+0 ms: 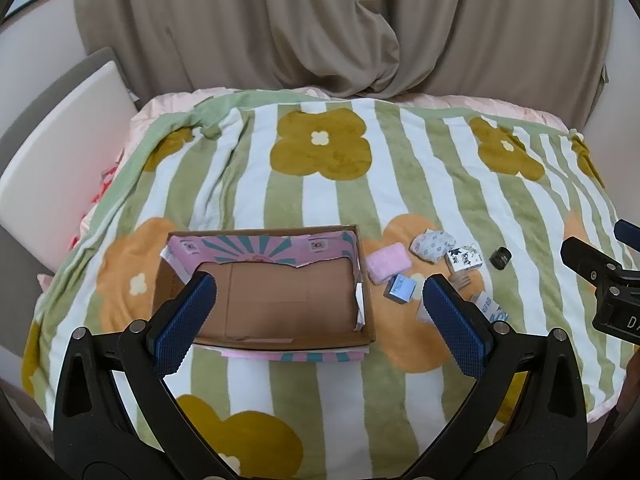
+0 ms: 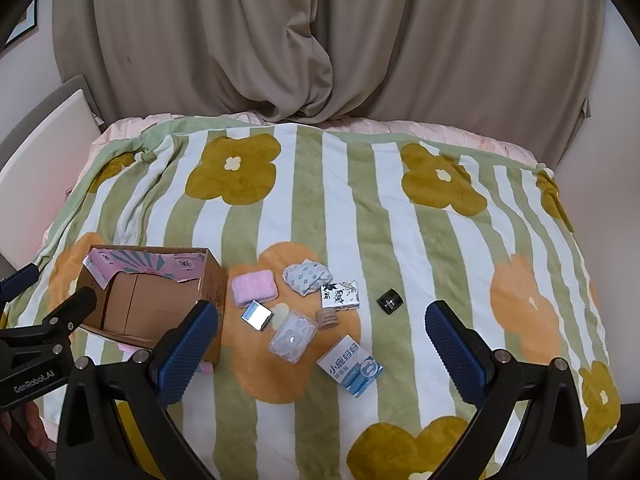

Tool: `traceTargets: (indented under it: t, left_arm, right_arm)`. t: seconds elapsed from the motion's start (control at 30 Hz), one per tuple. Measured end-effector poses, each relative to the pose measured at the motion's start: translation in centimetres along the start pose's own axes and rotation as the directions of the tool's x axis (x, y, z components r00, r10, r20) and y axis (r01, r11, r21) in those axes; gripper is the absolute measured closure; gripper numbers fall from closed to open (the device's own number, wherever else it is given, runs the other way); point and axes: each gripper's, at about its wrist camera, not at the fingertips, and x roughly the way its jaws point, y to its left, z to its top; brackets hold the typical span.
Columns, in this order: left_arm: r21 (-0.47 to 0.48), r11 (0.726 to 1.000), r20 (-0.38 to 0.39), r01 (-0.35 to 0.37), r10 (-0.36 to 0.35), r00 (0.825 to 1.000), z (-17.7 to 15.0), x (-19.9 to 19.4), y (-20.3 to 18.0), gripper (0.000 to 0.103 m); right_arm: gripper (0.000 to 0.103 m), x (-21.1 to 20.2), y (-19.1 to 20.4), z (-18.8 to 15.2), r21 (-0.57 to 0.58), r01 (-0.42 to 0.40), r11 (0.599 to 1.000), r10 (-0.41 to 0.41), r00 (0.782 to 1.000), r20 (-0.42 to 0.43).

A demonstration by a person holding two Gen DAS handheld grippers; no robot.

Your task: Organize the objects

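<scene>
An open cardboard box (image 1: 264,304) with a pink and teal inner flap lies on the striped flower blanket; it also shows in the right wrist view (image 2: 160,304). Right of it lie several small items: a pink sponge (image 2: 253,287), a patterned cloth bundle (image 2: 306,276), a small mirror case (image 2: 257,315), a clear plastic case (image 2: 293,335), a white and black packet (image 2: 340,295), a small brown jar (image 2: 327,319), a blue and white box (image 2: 349,366) and a black cube (image 2: 389,301). My left gripper (image 1: 320,312) is open above the box's front. My right gripper (image 2: 322,340) is open above the items.
The blanket (image 2: 360,200) covers a bed with beige curtains (image 2: 320,40) behind. A white panel (image 1: 60,160) stands at the left. The right gripper's body shows at the right edge of the left wrist view (image 1: 600,280).
</scene>
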Motion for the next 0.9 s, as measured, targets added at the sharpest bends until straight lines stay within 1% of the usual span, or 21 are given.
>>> traceTargets:
  t: [0.27,0.53,0.77,0.9]
  left_arm:
    - [-0.012,1.000,-0.001,0.001,-0.001,1.000,-0.32,-0.04,0.13,0.000]
    - [-0.029,0.999,-0.021,0.013,-0.014,1.000,-0.81,0.28,0.48,0.000]
    - [-0.024,0.999,0.006,0.027,-0.027,1.000,-0.82,-0.16,0.35,0.000]
    - [-0.022,0.999,0.007,0.031,-0.031,0.999,-0.64,-0.18,0.26,0.000]
  right_arm:
    - [0.000,-0.12,-0.05,0.16,0.003,-0.007,1.000,0.007,1.000,-0.001]
    - [0.000,-0.28,0.19,0.04,-0.010,-0.019,1.000,0.019,1.000,-0.004]
    - [0.000,-0.41,0.37,-0.26,-0.021,-0.028,0.999,0.028,1.000,0.002]
    - [0.000,-0.52,0.46,-0.33,-0.029,-0.024,0.999,0.024,1.000,0.005]
